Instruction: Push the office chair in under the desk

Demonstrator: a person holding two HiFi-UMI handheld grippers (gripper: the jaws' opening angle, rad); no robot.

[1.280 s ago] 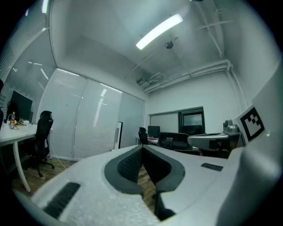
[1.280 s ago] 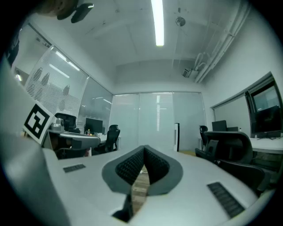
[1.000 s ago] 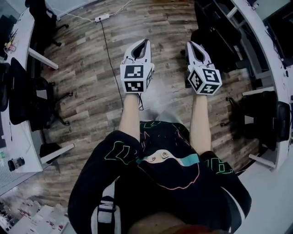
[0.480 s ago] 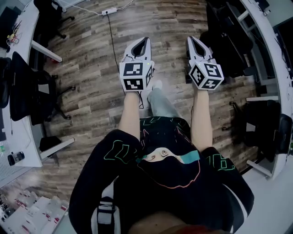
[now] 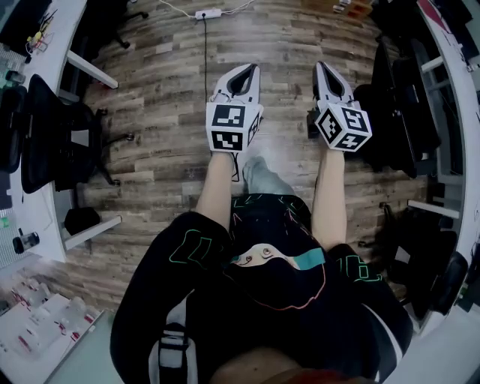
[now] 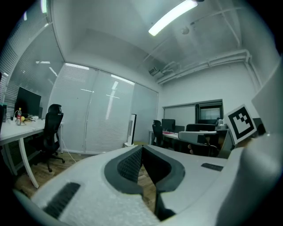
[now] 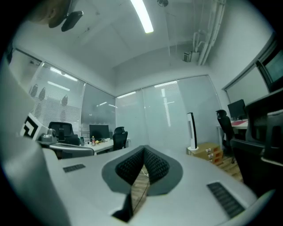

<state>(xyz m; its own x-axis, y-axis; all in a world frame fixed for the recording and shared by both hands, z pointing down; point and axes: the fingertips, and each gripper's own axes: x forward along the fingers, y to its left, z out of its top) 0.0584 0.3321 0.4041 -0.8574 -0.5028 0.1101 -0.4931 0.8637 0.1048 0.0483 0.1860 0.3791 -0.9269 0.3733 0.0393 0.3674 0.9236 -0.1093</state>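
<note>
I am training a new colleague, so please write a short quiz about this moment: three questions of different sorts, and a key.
1. True or false: the left gripper is shut and holds nothing.
2. What lies on the wood floor ahead of both grippers? A) a power strip B) a ball C) a ladder
3. Does the right gripper touch the office chair on the person's left?
Key: 1 true; 2 A; 3 no, it is held out over the floor, apart from that chair.
</note>
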